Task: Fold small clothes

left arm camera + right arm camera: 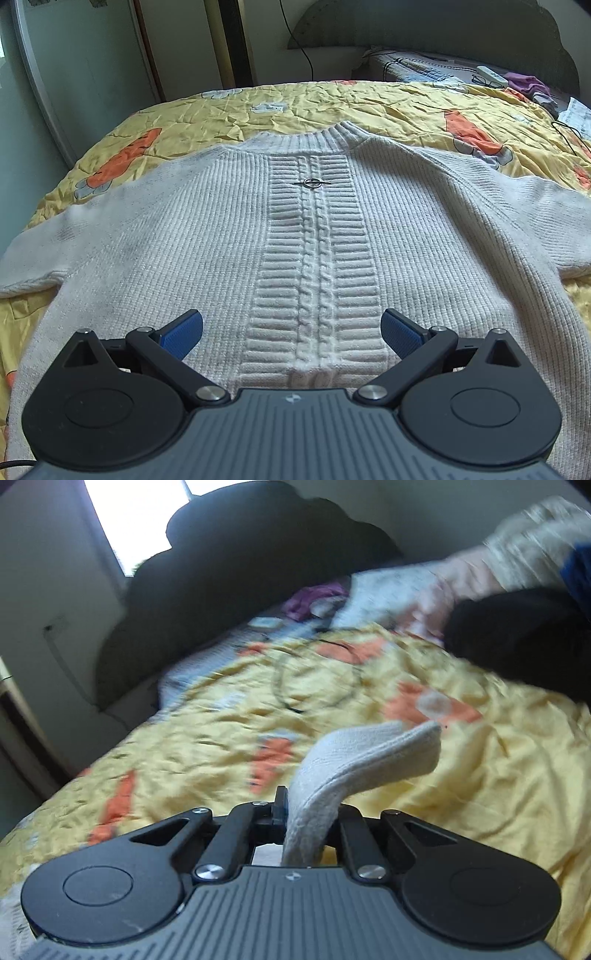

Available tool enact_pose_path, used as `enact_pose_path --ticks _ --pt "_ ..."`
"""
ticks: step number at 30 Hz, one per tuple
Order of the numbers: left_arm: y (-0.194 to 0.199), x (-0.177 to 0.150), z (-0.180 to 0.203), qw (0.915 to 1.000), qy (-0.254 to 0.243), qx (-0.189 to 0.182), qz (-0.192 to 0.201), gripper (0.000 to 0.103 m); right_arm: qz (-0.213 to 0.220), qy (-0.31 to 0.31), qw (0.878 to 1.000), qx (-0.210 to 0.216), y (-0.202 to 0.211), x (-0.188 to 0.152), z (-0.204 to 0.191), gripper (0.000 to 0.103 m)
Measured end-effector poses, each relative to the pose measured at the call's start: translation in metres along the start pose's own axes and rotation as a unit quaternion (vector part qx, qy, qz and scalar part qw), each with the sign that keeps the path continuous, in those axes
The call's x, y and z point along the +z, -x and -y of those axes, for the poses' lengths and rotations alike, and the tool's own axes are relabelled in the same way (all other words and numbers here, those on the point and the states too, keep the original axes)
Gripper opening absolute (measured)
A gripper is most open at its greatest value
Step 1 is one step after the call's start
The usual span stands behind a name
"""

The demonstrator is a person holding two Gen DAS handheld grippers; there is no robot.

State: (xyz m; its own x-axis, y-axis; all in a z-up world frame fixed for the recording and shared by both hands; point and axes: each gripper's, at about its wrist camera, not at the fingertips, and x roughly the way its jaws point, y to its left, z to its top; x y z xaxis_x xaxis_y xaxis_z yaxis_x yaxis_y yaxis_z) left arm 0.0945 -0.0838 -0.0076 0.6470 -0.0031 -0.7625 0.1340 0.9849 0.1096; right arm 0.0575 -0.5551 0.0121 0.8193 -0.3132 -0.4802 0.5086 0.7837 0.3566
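Observation:
A white knit sweater (207, 236) with a cable pattern down the middle lies flat, face up, on the yellow quilt (295, 103), collar far, sleeves spread to both sides. My left gripper (291, 332) is open and empty, hovering over the sweater's lower middle with blue pads (183, 336) wide apart. My right gripper (295, 812) is shut on a piece of white knit fabric (369, 753), which sticks up and curls forward above the quilt (184, 757). The right wrist view is blurred.
A headboard (443, 26) and pillow with a remote, glasses and purple cloth (524, 85) lie at the far right. A black cable loop (317, 675) lies on the quilt. A person's hand and the other gripper (517, 635) appear at upper right.

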Motion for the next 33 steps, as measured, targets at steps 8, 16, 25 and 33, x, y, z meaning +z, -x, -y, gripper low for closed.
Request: enact_pose_path --ticks 8,16,25,33 --pt "0.003 0.001 0.000 0.9995 -0.022 0.010 0.018 0.103 -0.005 0.028 0.988 0.149 0.044 -0.011 -0.088 0.013" --pt "0.003 -0.002 -0.012 0.9994 -0.021 0.018 0.019 0.103 -0.047 0.041 0.973 0.221 0.057 -0.044 -0.155 0.013" --pt "0.002 -0.008 -0.031 0.9995 -0.018 0.020 0.018 0.103 -0.075 0.048 0.965 0.248 0.062 -0.075 -0.210 0.013" --pt "-0.004 -0.014 -0.054 0.9994 -0.006 0.032 0.012 0.103 -0.100 0.118 0.955 0.254 0.059 -0.110 -0.277 0.013"
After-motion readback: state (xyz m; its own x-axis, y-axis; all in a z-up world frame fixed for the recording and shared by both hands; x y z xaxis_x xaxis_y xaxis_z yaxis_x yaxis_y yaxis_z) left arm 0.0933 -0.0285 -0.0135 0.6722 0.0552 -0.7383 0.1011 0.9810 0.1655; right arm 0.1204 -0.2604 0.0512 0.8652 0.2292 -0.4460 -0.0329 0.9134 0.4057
